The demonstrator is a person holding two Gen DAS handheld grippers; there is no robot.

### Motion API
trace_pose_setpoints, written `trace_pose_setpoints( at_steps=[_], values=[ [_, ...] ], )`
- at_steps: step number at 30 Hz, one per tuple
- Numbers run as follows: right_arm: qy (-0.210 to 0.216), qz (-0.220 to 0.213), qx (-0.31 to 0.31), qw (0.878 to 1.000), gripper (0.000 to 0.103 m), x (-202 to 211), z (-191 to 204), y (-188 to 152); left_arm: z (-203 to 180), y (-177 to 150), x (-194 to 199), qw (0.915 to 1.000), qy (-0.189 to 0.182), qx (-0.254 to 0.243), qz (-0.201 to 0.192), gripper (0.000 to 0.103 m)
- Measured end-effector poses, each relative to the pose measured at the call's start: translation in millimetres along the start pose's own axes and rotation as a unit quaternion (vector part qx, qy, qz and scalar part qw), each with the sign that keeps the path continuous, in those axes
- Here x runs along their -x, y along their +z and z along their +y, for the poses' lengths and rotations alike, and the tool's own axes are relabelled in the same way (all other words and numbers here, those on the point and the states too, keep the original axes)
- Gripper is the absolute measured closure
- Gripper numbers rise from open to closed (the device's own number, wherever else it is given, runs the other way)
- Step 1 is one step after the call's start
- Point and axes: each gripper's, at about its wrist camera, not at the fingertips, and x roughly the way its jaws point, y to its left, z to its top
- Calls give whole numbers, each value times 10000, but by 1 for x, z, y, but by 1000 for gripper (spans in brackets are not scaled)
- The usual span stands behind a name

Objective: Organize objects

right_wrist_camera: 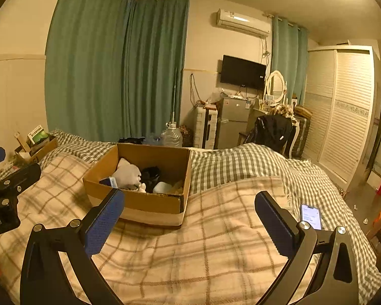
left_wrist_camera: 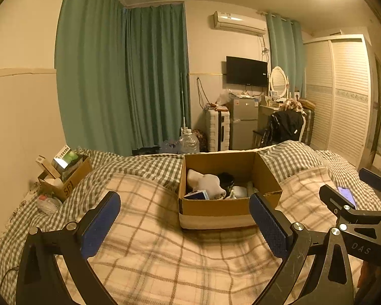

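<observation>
An open cardboard box sits on the plaid blanket of a bed. Inside lie white cloth items, a dark item, a blue-and-white packet and a white object. My left gripper is open and empty, held above the blanket just in front of the box. My right gripper is open and empty, right of the box, and shows at the right edge of the left wrist view. A lit phone lies on the blanket to the right.
A smaller cardboard box with packets stands at the bed's far left. Beyond the bed are green curtains, a water jug, a suitcase, a small fridge, a chair with a dark jacket and a white wardrobe.
</observation>
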Motion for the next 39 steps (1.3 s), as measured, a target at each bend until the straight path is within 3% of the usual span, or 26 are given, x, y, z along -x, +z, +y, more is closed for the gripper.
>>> trace_pose_setpoints(
  at_steps=[39],
  values=[
    [-25,11,-61,10000,0,0,-1,-2,3,-9,-10,9994,-73,211,247,0]
  ],
)
